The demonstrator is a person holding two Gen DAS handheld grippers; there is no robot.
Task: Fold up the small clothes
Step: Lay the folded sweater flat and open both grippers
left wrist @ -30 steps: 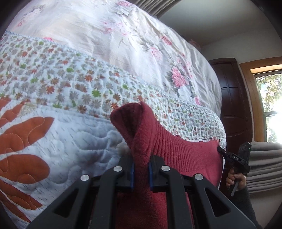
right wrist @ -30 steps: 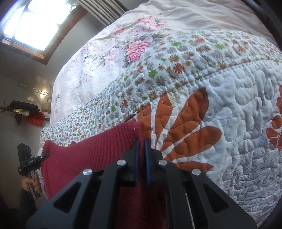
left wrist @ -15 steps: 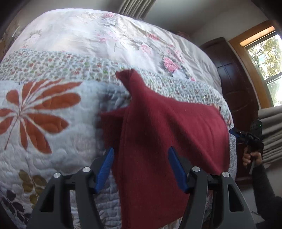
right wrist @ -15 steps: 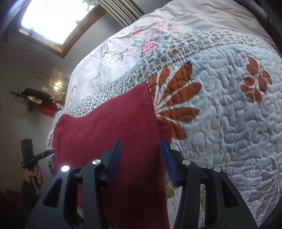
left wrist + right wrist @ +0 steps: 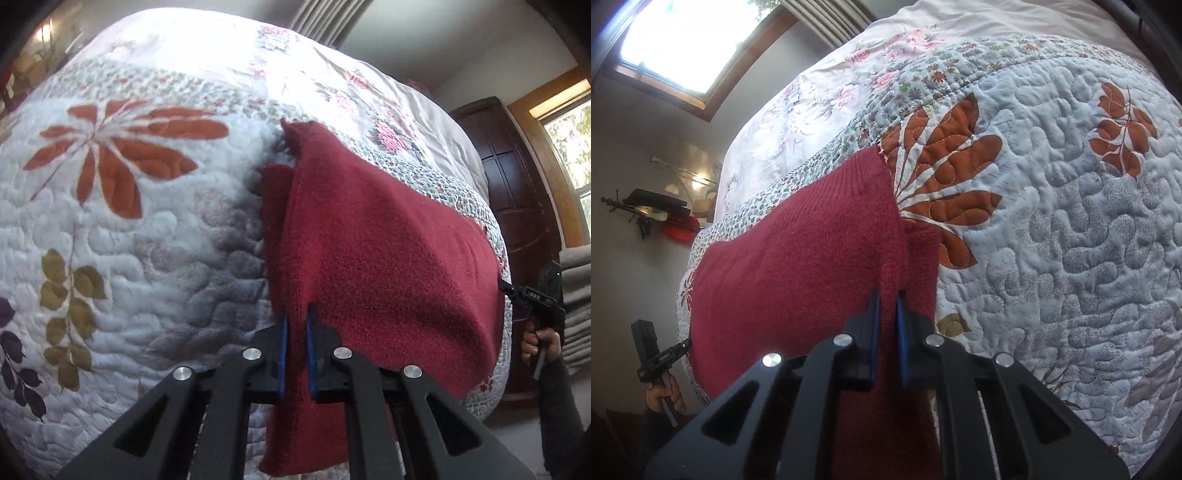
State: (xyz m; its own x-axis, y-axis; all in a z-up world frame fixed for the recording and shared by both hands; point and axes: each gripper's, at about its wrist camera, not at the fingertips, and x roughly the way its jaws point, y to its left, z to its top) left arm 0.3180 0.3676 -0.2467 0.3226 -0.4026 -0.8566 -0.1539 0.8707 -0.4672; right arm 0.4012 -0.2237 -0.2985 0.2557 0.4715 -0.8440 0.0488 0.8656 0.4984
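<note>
On the left side of the bed, our left tongs [image 5: 294,334] are pinched on the red knit garment [image 5: 376,258], the blue pads pressed into a raised ridge of cloth along its left edge. We hold it there, it seems, because that edge is where two layers meet: a narrower flap shows just beneath the top layer, and gripping the ridge lets us carry the upper layer without dragging the one under it.

The garment itself lies across the near corner of the quilt [image 5: 122,229], spread flat in the middle and hanging over the bed's front edge below our tongs. Keeping it on the soft, broad quilt gives us a surface to crease against.

Further right, our right tongs [image 5: 885,314] are likewise clamped on the garment's right edge, close to the ribbed hem, with a small tab of cloth poking out beside them. With both side edges gripped at about the same level, we judge we are set to lift and fold evenly, so neither side skews.
</note>
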